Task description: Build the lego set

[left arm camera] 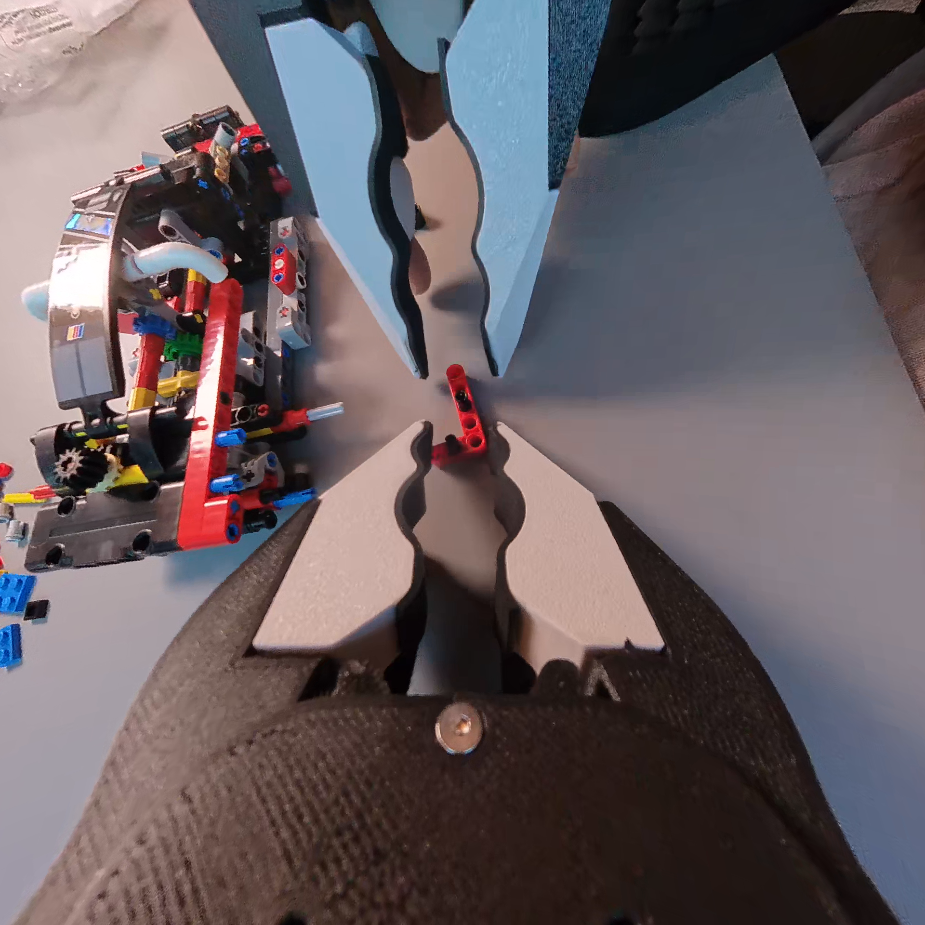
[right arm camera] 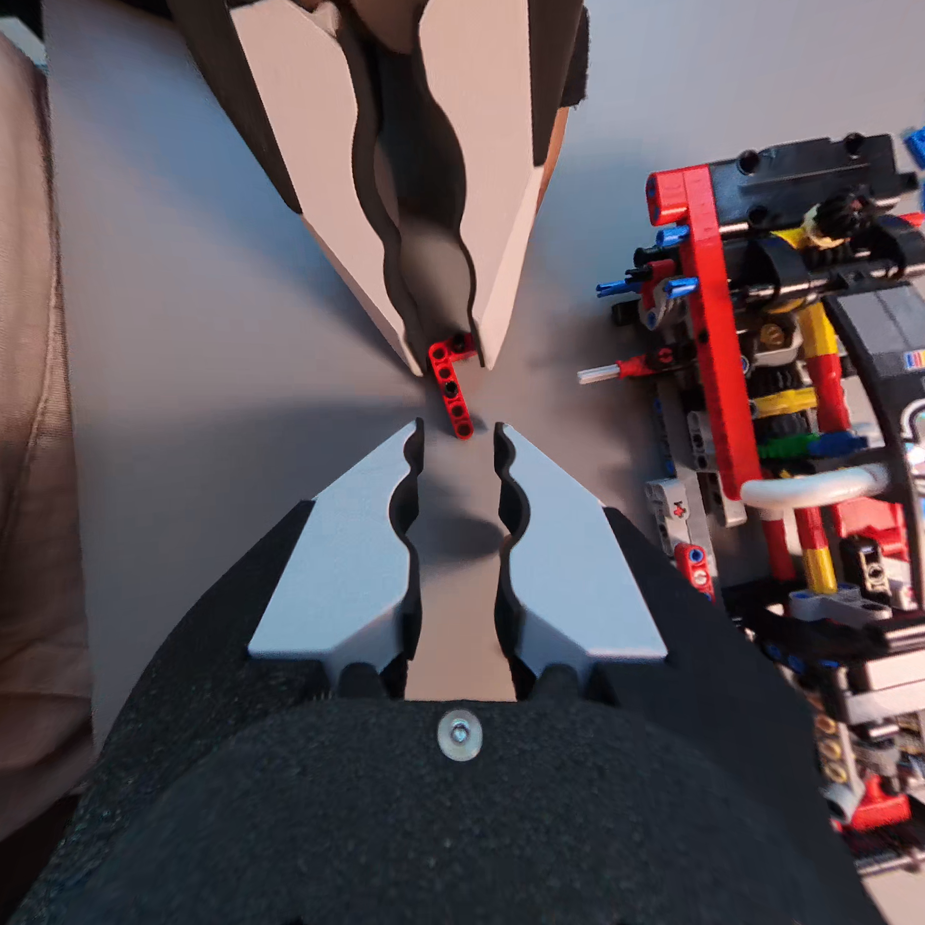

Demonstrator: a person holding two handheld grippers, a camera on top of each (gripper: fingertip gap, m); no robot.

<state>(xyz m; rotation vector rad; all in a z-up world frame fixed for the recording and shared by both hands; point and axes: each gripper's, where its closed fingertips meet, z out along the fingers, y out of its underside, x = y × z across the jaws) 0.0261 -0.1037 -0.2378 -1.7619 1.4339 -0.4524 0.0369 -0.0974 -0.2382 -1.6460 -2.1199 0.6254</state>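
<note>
A small red L-shaped beam with black pins sits between the two grippers, just above the grey table. My left gripper is shut on its short arm, with both fingertips against it. My right gripper comes in from the far side. In the right wrist view the right gripper is open, with its tips on either side of the free end of the beam's long arm and a gap on each side. The left gripper faces it.
The partly built red, black and grey model stands on the table to the left of the grippers, to the right in the right wrist view. Loose blue plates and small parts lie beside it. A clear plastic bag lies far left. Less than 4 cm separates the two grippers' tips.
</note>
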